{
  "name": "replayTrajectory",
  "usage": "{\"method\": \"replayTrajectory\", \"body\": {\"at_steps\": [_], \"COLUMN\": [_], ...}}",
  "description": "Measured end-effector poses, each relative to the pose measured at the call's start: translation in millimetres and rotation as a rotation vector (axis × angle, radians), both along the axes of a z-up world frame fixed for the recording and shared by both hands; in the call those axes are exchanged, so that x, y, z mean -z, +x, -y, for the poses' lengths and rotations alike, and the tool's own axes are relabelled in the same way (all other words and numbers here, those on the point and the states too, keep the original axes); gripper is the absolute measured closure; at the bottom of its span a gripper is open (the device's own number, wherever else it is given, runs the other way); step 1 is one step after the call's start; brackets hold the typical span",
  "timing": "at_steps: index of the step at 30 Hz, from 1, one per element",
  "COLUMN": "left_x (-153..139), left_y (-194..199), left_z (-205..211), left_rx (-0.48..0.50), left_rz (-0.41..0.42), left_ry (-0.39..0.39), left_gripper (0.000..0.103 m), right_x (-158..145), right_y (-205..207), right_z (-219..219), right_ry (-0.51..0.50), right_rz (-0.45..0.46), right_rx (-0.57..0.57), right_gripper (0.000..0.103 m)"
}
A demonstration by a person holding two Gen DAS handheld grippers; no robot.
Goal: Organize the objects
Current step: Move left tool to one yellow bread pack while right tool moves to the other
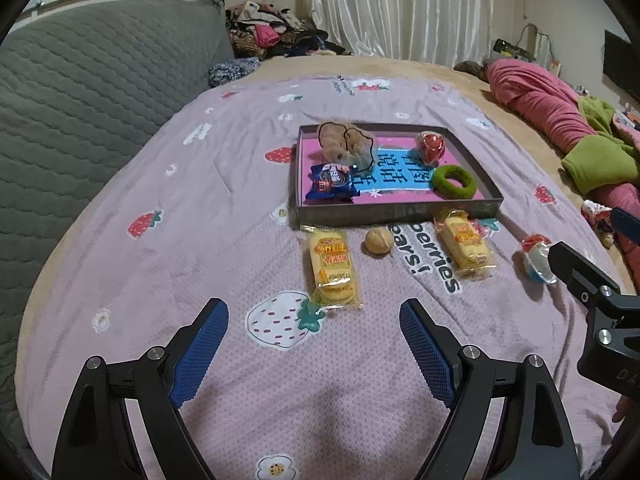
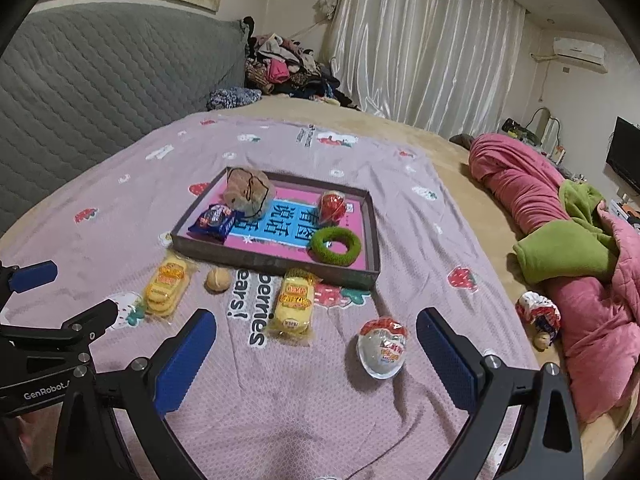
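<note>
A shallow grey tray (image 1: 384, 216) (image 2: 200, 254) with a pink and blue floor sits on the pink strawberry sheet. In it lie a beige scrunchie (image 1: 346, 144), a blue biscuit pack (image 1: 330, 182), a red ball (image 1: 431, 146) and a green ring (image 1: 454, 182). In front of the tray lie two yellow snack packs (image 1: 334, 268) (image 1: 466, 242), a walnut (image 1: 377, 241) and a red-and-white egg pack (image 2: 383, 346). My left gripper (image 1: 314, 320) is open above the sheet, just short of the left yellow pack. My right gripper (image 2: 316, 332) is open, with the egg pack just ahead between its fingers.
A grey quilted headboard (image 1: 80, 92) rises on the left. A rolled pink and green blanket (image 2: 560, 240) lies along the right side of the bed, with a small red-and-white bag (image 2: 538, 314) by it. A pile of clothes (image 2: 280, 68) and white curtains (image 2: 420, 48) stand behind.
</note>
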State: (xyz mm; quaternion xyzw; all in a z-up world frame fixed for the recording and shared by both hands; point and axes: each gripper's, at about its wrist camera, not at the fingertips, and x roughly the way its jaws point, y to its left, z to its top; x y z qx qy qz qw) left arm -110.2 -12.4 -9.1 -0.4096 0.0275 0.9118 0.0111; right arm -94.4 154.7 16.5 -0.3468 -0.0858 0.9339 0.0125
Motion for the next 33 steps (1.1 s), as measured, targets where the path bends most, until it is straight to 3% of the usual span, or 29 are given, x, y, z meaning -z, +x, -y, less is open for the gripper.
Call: {"method": "replayTrajectory", "body": {"at_steps": [18, 33], "left_x": [33.4, 50.8], "left_y": [-24.5, -55.3], "left_z": [-5.5, -11.4], "left_rx": [0.004, 0.001], "left_rz": [0.043, 0.064], "left_ry": [0.003, -0.005], "left_gripper": [0.015, 0.015], "right_x": [38.0, 65.7], "right_y": [-22.9, -67.2], "right_z": [-0.5, -0.4], "right_ry": [0.014, 0.059], "right_rz": [0.068, 0.131], "right_rx": [-0.001, 0.002], "right_gripper": [0.002, 0.002]}}
